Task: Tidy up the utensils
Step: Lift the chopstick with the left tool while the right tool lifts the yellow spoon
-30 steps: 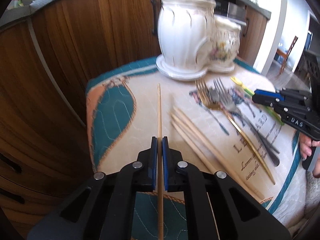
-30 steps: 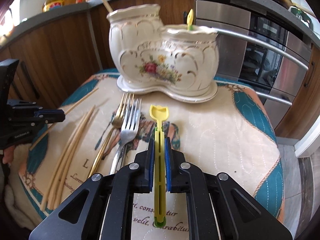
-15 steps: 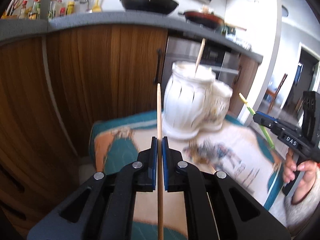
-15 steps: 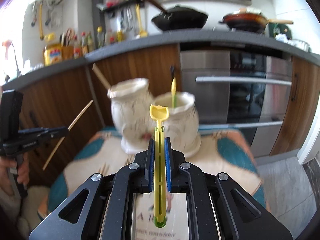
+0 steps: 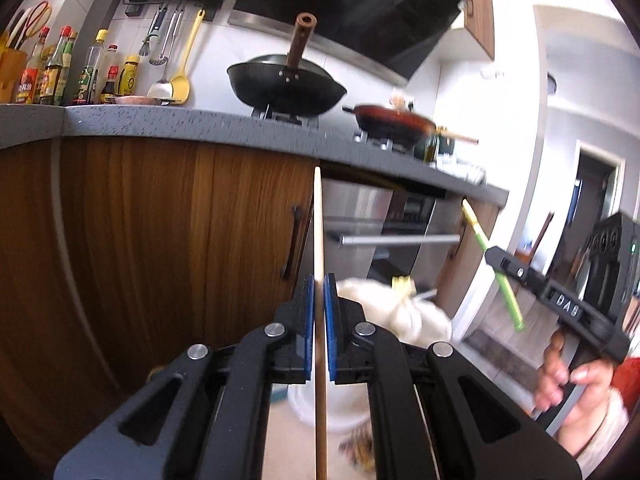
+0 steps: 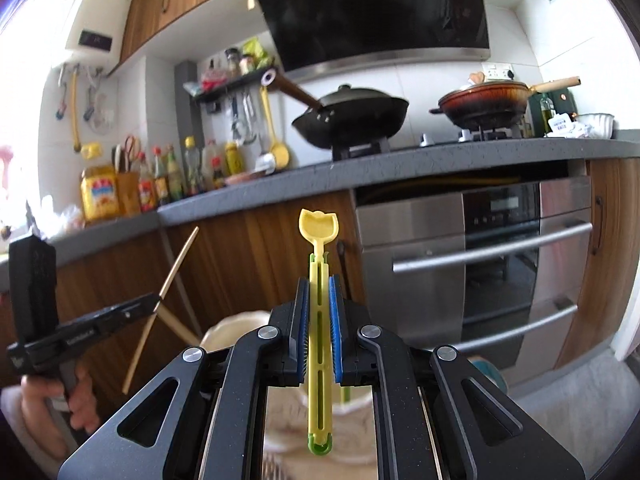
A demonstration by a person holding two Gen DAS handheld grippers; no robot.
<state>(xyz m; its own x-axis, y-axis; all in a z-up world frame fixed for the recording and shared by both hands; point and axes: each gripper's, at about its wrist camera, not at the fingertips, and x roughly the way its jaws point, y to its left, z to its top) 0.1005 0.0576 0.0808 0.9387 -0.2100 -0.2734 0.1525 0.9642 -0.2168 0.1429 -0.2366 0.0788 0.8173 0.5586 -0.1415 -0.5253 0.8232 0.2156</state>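
The white ceramic utensil holder [image 5: 400,312] is mostly hidden: in the left wrist view only a blurred white mass shows at lower centre behind the black fingers, and in the right wrist view [image 6: 236,330] just a pale rim peeks out at lower left of centre. What it stands on is barely readable, a blurred strip of pale cloth at the bottom edge between the arms.

The left tongs [image 5: 319,280] are clenched on a thin, pale wooden chopstick [image 5: 317,224], which runs up the middle of the frame from the bottom edge, its lower end cut off. In the right wrist view the same tongs [image 6: 154,302] sit at lower left, the chopstick [image 6: 176,264] slanting through them.

The right tongs [image 6: 319,286] are clamped on a yellow plastic utensil with a green end [image 6: 319,280], its scoop-shaped tip pointing up at frame centre. In the left wrist view they [image 5: 490,254] appear at right, a hand [image 5: 568,376] around the handle partly cut by the frame edge, and the yellow-green utensil [image 5: 494,268] slants through them.

Behind is a kitchen: a grey speckled bench [image 6: 400,160] over wooden cabinet fronts [image 5: 160,220], a black wok [image 6: 352,114] and a reddish pan [image 6: 484,104] on the hob, a steel oven [image 6: 480,260], sauce bottles [image 5: 60,72] at upper left, and a dark extractor hood [image 6: 372,8].
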